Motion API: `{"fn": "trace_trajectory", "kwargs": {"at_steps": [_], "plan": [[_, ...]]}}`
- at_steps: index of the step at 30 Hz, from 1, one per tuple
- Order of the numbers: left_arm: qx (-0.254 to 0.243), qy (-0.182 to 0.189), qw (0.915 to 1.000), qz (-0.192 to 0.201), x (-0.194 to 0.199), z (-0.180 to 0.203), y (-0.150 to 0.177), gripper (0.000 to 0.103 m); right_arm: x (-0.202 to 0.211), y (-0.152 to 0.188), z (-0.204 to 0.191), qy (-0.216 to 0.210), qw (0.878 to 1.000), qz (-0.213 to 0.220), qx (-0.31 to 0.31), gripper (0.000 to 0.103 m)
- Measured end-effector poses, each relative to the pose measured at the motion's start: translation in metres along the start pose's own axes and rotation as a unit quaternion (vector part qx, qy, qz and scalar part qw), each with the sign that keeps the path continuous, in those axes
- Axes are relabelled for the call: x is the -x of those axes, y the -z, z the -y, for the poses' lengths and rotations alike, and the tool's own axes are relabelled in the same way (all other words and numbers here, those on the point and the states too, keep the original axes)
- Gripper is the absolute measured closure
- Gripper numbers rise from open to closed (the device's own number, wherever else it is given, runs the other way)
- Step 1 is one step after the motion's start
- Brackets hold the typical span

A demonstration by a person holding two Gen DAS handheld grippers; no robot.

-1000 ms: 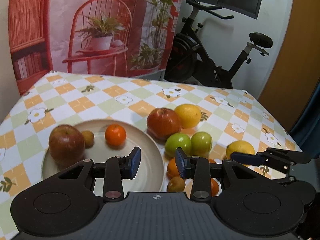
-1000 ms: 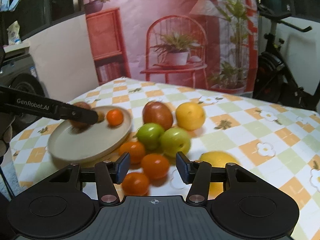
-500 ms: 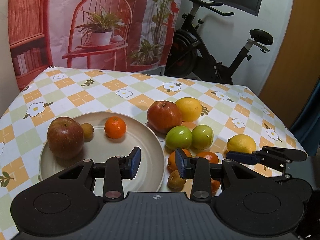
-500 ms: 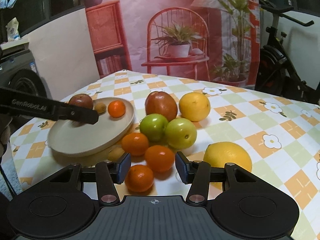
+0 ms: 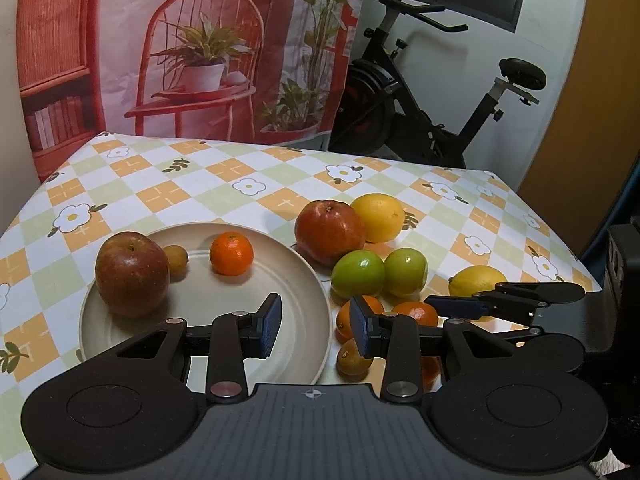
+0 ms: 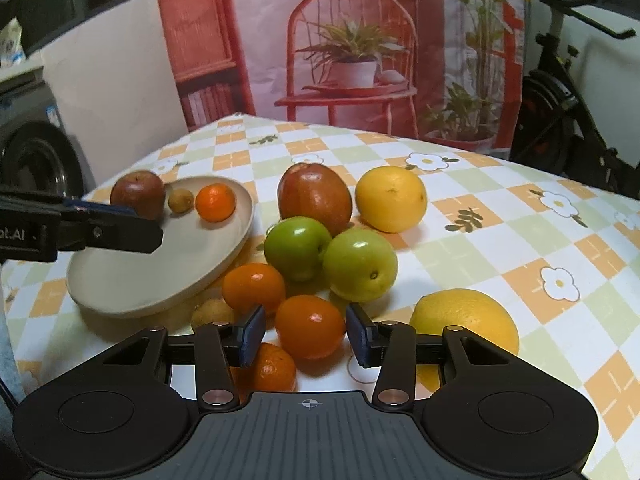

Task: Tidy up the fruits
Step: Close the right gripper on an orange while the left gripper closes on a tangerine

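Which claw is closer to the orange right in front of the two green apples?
Right. The right gripper is open with that orange framed between its fingers. The left gripper is open farther off, over the near edge of the plate.

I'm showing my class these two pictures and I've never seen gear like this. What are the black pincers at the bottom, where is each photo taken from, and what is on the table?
No robot arm here: a person holds a two-finger gripper in each hand, each carrying a wide-angle camera that looks forward along its fingers. One picture comes from the left gripper, the other from the right gripper. Both are open and hold nothing.

On the checked tablecloth a beige plate holds a red apple, a small brown fruit and a mandarin. Beside the plate lie another red apple, two green apples, three yellow citrus fruits, three mandarins and a small brown fruit. The right gripper's open fingers frame one mandarin without touching it.
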State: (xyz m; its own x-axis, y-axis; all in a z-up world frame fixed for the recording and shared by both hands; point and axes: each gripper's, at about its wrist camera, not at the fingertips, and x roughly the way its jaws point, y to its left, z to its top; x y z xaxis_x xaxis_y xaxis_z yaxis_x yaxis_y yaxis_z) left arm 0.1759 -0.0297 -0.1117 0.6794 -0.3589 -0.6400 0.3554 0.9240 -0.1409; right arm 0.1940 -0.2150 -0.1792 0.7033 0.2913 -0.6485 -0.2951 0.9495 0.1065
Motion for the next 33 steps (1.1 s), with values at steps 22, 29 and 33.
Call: {"fn": "trace_trajectory", "kwargs": {"at_steps": [22,29,33], "plan": [[-0.012,0.015,0.9997,-0.013,-0.002,0.006,0.003,0.064,0.033,-0.003,0.018,-0.011,0.998,0.055,-0.040,0.069],[-0.046,0.047,0.9968,-0.045,-0.012,0.024,0.009,0.067,0.047,0.001,0.026,-0.014,0.995,0.081,-0.062,0.069],[-0.073,0.086,0.9909,-0.073,-0.023,0.037,0.012,0.069,0.052,0.005,0.029,-0.017,0.994,0.086,-0.066,0.069]]}}
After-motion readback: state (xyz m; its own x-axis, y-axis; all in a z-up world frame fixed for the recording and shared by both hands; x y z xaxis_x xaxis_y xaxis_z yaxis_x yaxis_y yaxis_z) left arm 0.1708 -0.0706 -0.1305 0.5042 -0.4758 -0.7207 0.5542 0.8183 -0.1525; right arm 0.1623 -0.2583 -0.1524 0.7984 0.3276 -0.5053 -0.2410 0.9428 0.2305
